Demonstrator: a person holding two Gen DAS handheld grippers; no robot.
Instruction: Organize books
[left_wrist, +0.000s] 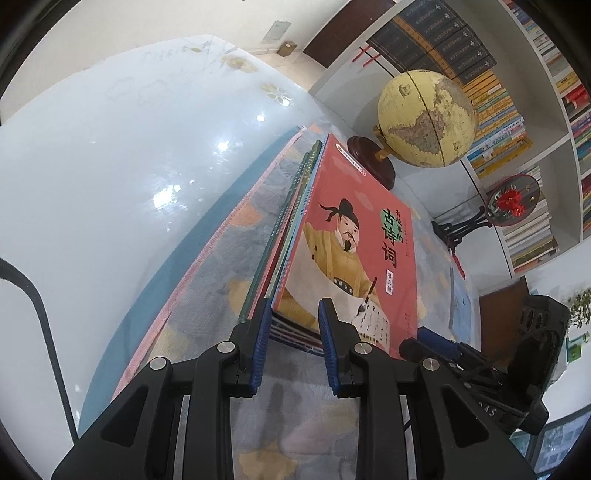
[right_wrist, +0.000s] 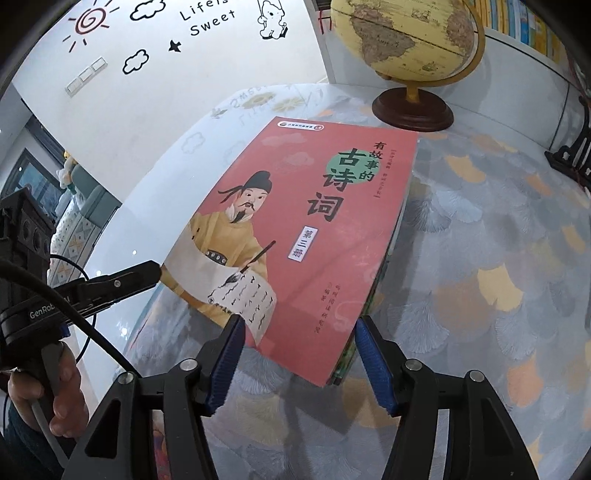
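A stack of thin books (left_wrist: 295, 236) lies flat on the patterned cloth (right_wrist: 480, 258) that covers the bench (left_wrist: 110, 184), topped by a red book (right_wrist: 295, 229) whose cover shows a robed man writing. The stack sits toward the far side of the bench, its far end close to the globe (left_wrist: 424, 118) that stands by the back edge next to the bookcase (left_wrist: 517, 92). The left tongs (left_wrist: 291, 314) point down at the near end of the stack, on its spine side; their blue pads stand a narrow way apart with the lower books' corner seen between them, but whether the pads press on those books cannot be told from either view. The right tongs (right_wrist: 299, 332) stand open, one pad near the cover's near edge and the other at the stack's near right corner, neither pad clearly pressing. Set at the two sides of the near end, the tongs seem placed to square the spines and edges so the stack lines up. The lower books fan out slightly on the spine side, so that alignment looks unfinished. A person's hand (right_wrist: 55, 387) holds the left tool's grip at the bench's left edge.
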